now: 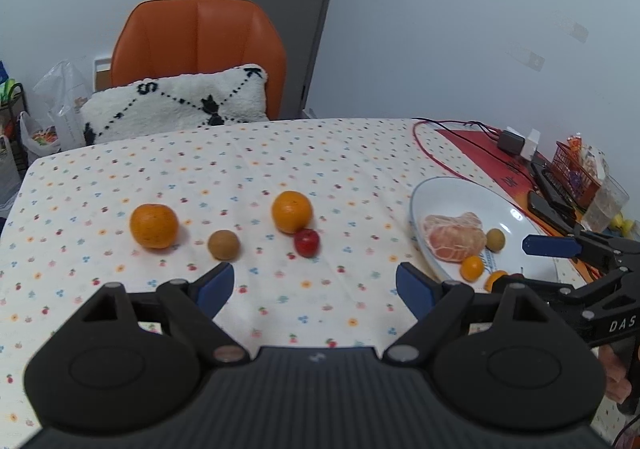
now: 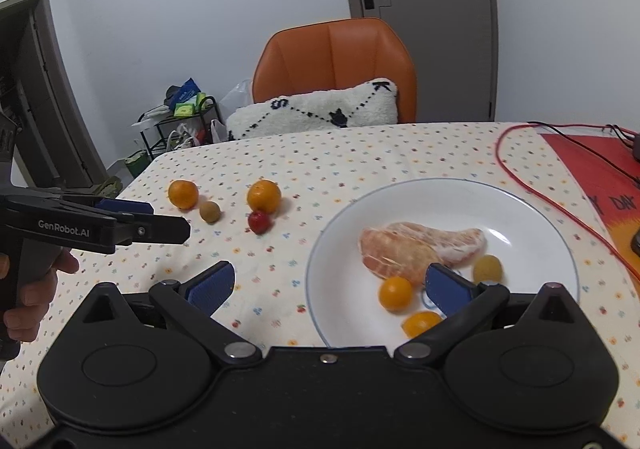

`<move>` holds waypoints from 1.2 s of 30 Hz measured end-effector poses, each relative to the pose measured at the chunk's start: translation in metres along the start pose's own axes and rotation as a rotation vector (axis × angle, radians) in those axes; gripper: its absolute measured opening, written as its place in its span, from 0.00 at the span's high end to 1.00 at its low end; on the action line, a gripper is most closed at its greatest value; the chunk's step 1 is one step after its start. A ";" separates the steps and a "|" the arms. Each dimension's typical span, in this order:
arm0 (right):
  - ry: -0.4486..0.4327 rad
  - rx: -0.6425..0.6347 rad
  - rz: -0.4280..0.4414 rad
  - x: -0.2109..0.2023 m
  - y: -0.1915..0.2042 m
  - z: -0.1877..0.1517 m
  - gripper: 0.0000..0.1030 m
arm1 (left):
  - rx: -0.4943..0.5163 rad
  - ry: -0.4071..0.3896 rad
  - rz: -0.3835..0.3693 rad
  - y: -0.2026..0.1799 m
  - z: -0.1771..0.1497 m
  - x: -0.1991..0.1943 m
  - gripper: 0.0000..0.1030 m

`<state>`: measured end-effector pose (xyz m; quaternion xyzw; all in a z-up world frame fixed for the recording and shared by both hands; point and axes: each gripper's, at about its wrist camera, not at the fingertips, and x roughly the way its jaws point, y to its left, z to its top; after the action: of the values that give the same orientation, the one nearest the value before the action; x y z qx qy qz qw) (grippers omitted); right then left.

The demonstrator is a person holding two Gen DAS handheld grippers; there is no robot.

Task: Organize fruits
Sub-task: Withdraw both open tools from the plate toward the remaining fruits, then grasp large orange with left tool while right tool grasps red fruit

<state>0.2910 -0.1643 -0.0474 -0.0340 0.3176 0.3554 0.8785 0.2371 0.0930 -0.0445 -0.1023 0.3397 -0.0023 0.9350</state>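
Left of the white plate [image 2: 520,205], four loose fruits — the red one [image 1: 307,242] nearest — lie ahead of the left tool [image 1: 316,285]; both tools gape wide, empty — the right tool [image 2: 332,285] over the plate's near rim.

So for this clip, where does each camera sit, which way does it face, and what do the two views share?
Left wrist: sits on the left gripper, low over the table, facing the loose fruit and chair; its own open fingers show, plus the right gripper entering at right.
Right wrist: sits on the right gripper, facing the plate; its open fingers show, plus the left gripper and hand at left.
Shared: plate, oranges, red fruit, chair, pillow.
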 end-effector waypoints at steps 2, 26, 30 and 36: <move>-0.002 -0.001 0.005 0.004 0.003 0.003 0.00 | -0.005 -0.003 0.004 0.005 0.001 0.001 0.16; 0.021 -0.079 0.077 0.060 0.047 0.040 0.11 | -0.078 -0.015 0.124 0.077 0.017 0.025 0.16; 0.045 -0.092 0.091 0.071 0.053 0.041 0.20 | -0.092 -0.014 0.131 0.088 0.020 0.031 0.16; 0.078 -0.104 0.088 0.089 0.060 0.041 0.28 | -0.120 -0.003 0.136 0.105 0.022 0.045 0.18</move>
<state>0.3222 -0.0541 -0.0569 -0.0791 0.3339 0.4081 0.8460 0.2785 0.1965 -0.0772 -0.1346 0.3439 0.0816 0.9257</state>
